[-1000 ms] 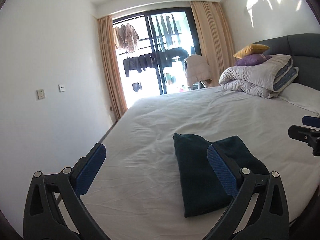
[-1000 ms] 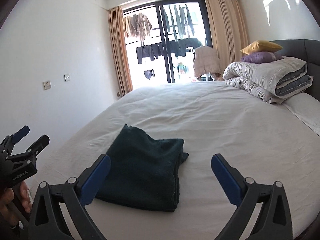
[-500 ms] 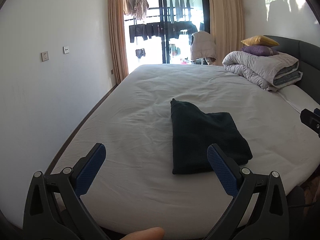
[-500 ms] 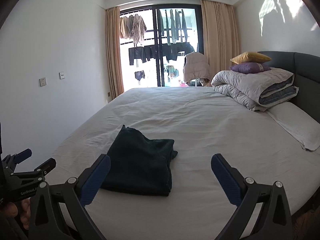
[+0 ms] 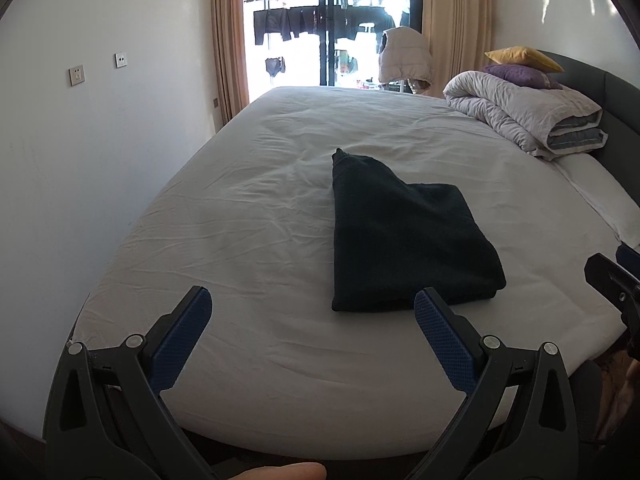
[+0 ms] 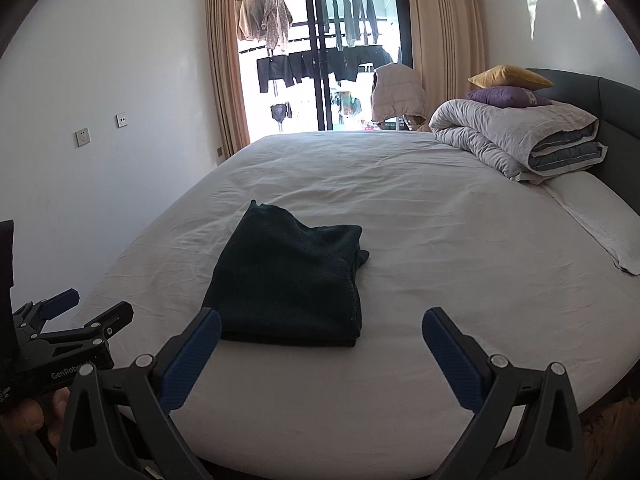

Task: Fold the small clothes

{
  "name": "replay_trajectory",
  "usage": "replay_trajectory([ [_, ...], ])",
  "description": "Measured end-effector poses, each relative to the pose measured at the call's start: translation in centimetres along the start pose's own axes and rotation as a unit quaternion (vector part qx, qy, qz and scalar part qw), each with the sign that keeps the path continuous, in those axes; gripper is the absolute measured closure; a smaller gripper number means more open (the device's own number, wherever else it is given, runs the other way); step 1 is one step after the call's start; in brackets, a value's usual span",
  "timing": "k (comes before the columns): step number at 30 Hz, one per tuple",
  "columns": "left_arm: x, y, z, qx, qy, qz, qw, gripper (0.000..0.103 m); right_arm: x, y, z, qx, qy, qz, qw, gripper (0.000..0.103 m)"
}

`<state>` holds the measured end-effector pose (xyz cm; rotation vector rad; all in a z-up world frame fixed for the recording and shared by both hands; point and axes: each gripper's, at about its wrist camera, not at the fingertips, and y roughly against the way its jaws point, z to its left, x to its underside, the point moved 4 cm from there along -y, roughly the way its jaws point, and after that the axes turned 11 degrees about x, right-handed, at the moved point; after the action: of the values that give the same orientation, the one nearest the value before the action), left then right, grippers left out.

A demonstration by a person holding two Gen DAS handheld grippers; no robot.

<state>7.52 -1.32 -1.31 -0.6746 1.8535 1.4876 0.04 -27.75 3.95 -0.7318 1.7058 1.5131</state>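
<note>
A dark green garment (image 5: 404, 236) lies folded into a flat stack on the white bed sheet (image 5: 260, 216), near the bed's front edge. In the right wrist view the same garment (image 6: 292, 276) sits left of centre. My left gripper (image 5: 312, 320) is open with nothing between its blue pads, held back over the bed's front edge and short of the garment. My right gripper (image 6: 322, 340) is open too, also clear of the cloth. The left gripper (image 6: 76, 316) shows at the lower left of the right wrist view, with a hand (image 6: 24, 420) under it.
A rolled grey duvet (image 6: 516, 136) with a purple cushion (image 6: 508, 97) and a yellow cushion (image 6: 510, 76) lies by the dark headboard (image 6: 616, 120). A white pillow (image 6: 600, 216) lies at the right. Clothes hang outside the balcony door (image 6: 320, 60). A wall (image 6: 100, 120) runs along the bed's left side.
Both grippers have pulled back and up from the bed; the garment now lies farther off and more of the bed's front edge shows. Both stay open.
</note>
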Motion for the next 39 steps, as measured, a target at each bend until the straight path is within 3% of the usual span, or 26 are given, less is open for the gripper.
replay_trajectory([
  [12,0.7,-3.1,0.5,-0.002,0.005,0.027,0.9996,0.000,1.0,-1.8,0.3,-0.001,0.003,0.026,1.000,0.000],
  [39,1.2,-4.6,0.1,-0.001,0.011,0.040,0.9991,0.000,2.1,-3.2,0.8,-0.004,0.004,0.055,0.998,0.000],
])
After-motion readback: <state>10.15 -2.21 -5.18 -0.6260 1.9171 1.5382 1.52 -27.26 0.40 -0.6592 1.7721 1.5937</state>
